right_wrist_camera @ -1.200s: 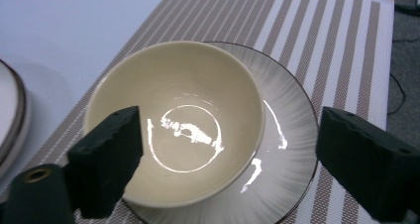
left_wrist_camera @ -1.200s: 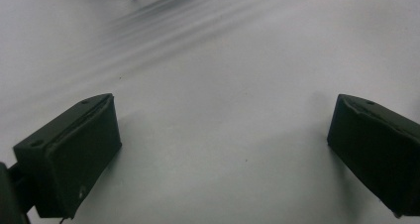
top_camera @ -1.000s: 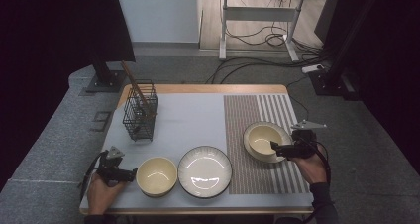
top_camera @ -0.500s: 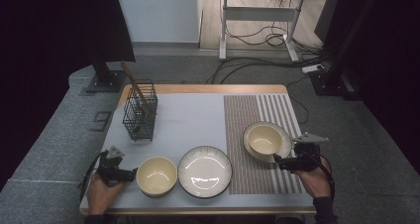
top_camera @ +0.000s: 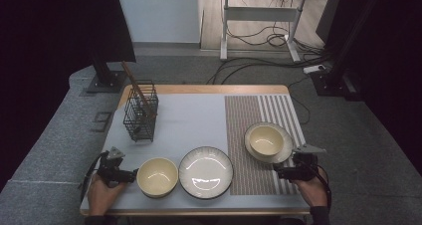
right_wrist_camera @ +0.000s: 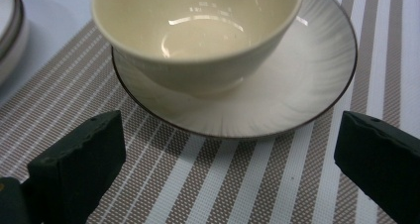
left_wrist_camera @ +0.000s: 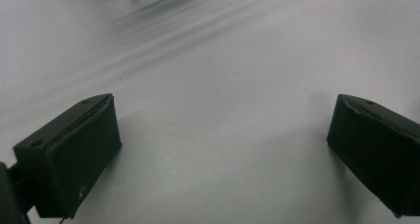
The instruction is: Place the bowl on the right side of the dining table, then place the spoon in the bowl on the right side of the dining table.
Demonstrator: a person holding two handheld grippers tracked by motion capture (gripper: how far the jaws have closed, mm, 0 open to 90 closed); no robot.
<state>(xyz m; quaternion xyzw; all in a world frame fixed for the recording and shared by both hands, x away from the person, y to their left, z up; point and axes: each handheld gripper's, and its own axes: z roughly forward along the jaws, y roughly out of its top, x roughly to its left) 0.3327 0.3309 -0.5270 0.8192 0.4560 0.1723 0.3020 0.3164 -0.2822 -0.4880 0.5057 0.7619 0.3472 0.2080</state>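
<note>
Nearest you, your right gripper (top_camera: pixel 282 171) rests low on the striped brown-and-white woven placemat (top_camera: pixel 249 130), jaws spread wide with nothing between them. That stance suits a release: the jaws are clear of the dish and leave room to draw away without a knock. Your left gripper (top_camera: pixel 130 175) sits at the near left corner of the pale grey worktop (top_camera: pixel 189 118), likewise released, its jaws apart over bare surface. It points at the cream glazed bowl (top_camera: pixel 157 176) just beside it, a sensible place to wait if that bowl is your next pick.

Between the two lies the white round plate with a dark rim (top_camera: pixel 205 171), flat on the worktop and touching neither gripper.

Just beyond your right gripper is the piece in hand: the small cream ceramic bowl (right_wrist_camera: pixel 198 30), standing upright in the middle of the shallow white saucer with a thin dark edge (right_wrist_camera: pixel 317 85). Centred like that, the bowl sits stable and the stacking looks complete.

Farther off, at the left, the black wire utensil basket (top_camera: pixel 140 113) holds brown wooden chopsticks (top_camera: pixel 134 83) that lean out of its top, well apart from both grippers.
</note>
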